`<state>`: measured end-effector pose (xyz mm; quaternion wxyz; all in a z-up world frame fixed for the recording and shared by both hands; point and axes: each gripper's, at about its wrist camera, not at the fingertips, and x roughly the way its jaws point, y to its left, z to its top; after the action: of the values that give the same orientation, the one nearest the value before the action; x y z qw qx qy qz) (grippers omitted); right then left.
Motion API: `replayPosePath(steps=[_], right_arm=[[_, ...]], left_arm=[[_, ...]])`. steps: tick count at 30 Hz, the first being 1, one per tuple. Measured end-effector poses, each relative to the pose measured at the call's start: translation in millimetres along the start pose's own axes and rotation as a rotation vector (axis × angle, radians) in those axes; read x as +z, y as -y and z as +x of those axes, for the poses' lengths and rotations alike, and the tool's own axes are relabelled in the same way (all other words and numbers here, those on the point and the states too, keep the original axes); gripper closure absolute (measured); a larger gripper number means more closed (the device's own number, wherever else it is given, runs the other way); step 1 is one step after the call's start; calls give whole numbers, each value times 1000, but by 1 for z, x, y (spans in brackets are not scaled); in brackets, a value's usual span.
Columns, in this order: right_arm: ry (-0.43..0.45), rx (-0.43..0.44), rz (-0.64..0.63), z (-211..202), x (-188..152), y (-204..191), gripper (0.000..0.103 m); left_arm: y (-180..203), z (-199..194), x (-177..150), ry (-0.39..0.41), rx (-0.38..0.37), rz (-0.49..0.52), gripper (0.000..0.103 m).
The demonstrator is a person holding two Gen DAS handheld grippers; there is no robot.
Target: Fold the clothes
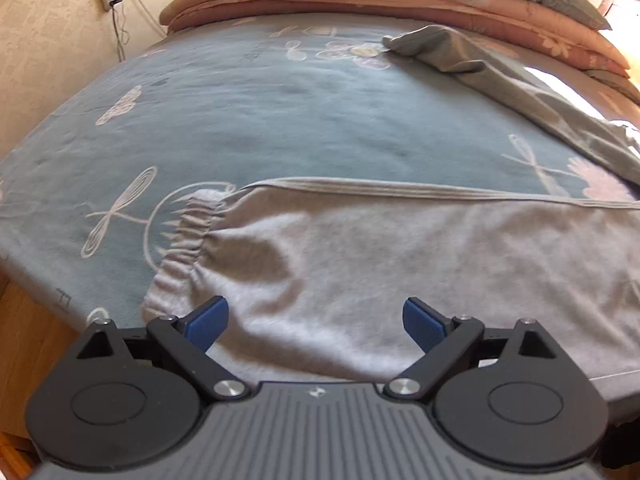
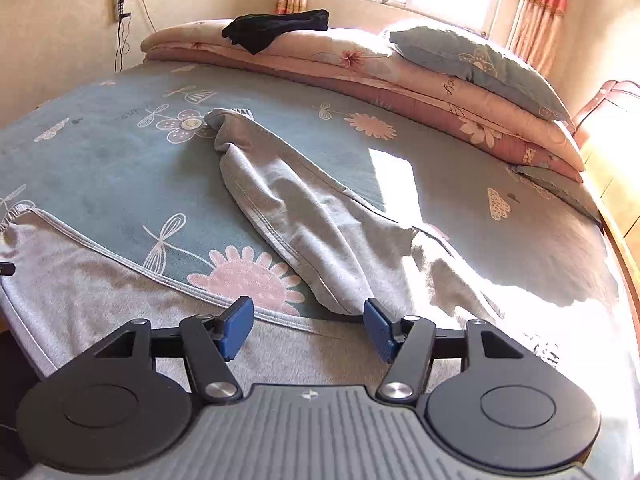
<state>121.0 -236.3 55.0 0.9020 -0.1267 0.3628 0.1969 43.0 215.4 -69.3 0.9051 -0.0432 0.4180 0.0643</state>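
Light grey sweatpants [image 1: 360,264] lie spread on the blue floral bed sheet [image 1: 240,120]. One leg runs along the near edge and ends in an elastic cuff [image 1: 188,240] at the left. The other leg [image 2: 288,200] angles away across the bed, its cuff [image 2: 218,118] by a printed flower. My left gripper [image 1: 316,316] hangs open just above the near leg, close to the cuff, with nothing between its blue pads [image 1: 208,322]. My right gripper [image 2: 308,324] is open over the crotch area where the two legs meet, holding nothing.
Folded pink quilts [image 2: 400,76] and a blue pillow [image 2: 480,64] are stacked along the far side of the bed. A black garment [image 2: 276,28] lies on the quilts. A power strip with cables [image 2: 120,4] hangs on the wall. The wooden bed frame [image 2: 624,248] borders the right.
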Motion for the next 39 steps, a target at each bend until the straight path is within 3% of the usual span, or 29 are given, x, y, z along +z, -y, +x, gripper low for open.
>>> replayPosePath(steps=[3,7,9,13,15,18,22,26,33,35,39], right_arm=[[-15,63,95,2,-34,6,28],[-91,77,187,36,-84,-4,28],[-117,32,204,49,-107,-12,28],[-168,12,195,64,-138,-28,27],[-152,43,185,61,-146,-32,12],[-139,80,196,62,-151,-33,0],[-113,75,170,64,-154,-38,0],[-86,35,102,64,-160,-49,0],[-54,50,98,61,-165,-46,0],[-51,55,95,60,-165,-45,0],[-47,63,87,60,-167,-44,0]], left_arm=[[58,8,15,17,-189,98,9],[126,28,16,-19,-287,227,8],[146,40,11,-51,-278,265,8],[149,50,-2,-105,-153,313,6],[131,46,-5,-133,-167,249,6],[107,40,-10,-142,-114,187,4],[89,34,-14,-161,-44,140,4],[105,28,-8,-166,17,171,4],[178,28,23,-77,-248,280,4],[192,41,29,-86,-321,280,4],[192,68,37,-138,-377,201,4]])
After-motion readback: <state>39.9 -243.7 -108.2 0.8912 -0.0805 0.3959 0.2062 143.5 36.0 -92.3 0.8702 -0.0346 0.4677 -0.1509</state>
